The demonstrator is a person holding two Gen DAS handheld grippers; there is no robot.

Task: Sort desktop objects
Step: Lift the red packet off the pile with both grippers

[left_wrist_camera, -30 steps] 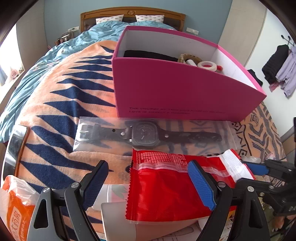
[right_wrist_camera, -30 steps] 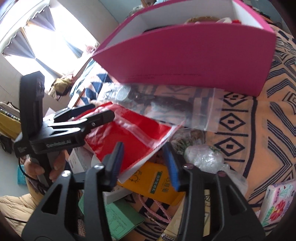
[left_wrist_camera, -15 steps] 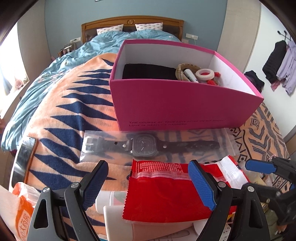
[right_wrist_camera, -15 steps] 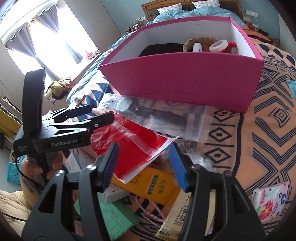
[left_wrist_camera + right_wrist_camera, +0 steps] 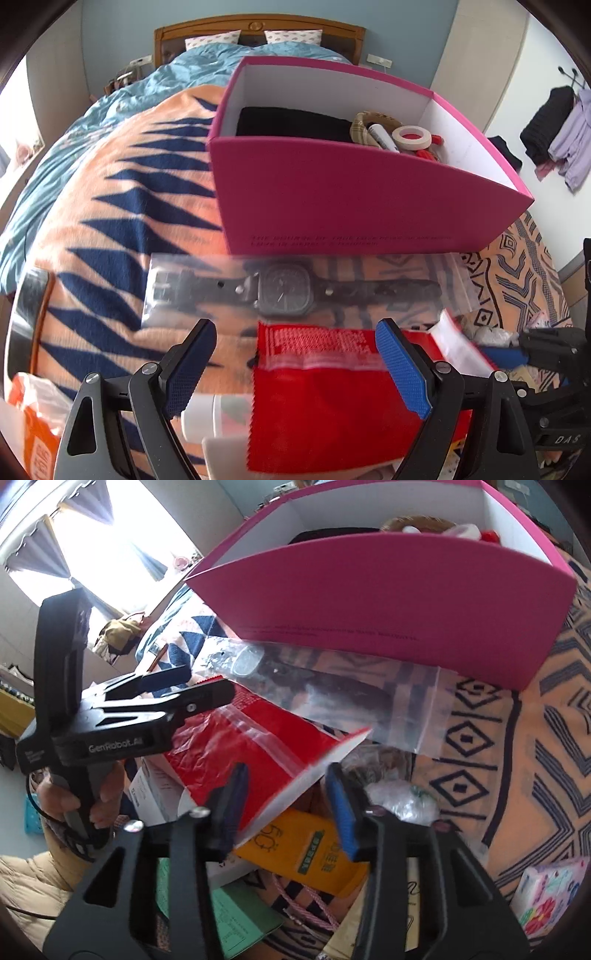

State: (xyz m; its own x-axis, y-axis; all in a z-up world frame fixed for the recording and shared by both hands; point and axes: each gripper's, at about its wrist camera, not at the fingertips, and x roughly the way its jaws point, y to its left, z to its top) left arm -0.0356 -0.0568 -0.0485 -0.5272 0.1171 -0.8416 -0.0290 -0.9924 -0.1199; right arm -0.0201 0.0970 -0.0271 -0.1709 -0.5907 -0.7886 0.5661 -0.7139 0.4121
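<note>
A red zip bag (image 5: 332, 410) lies on a pile at the near edge of the bed, under my left gripper (image 5: 295, 369), which stands wide open above it. Beyond it a black watch in a clear bag (image 5: 284, 291) lies in front of the pink box (image 5: 351, 192). In the right wrist view my right gripper (image 5: 288, 805) is closing, with the white-edged corner of the red zip bag (image 5: 258, 746) between its fingers; the pads are still apart from it. A hand (image 5: 74, 801) holds the left gripper (image 5: 184, 686) over the bag's far end.
The pink box holds a black cloth (image 5: 291, 122), a marker (image 5: 384, 136) and a tape roll (image 5: 412, 137). Under the red bag lie an orange-yellow pack (image 5: 314, 849), green paper (image 5: 236, 915), a pink cord (image 5: 306, 904) and a white tube (image 5: 210, 417). A floral tissue pack (image 5: 546, 893) sits right.
The right gripper's jaws widened, then narrowed around the red bag's corner, and it came closer to the bag. The left gripper stayed open in about the same place.
</note>
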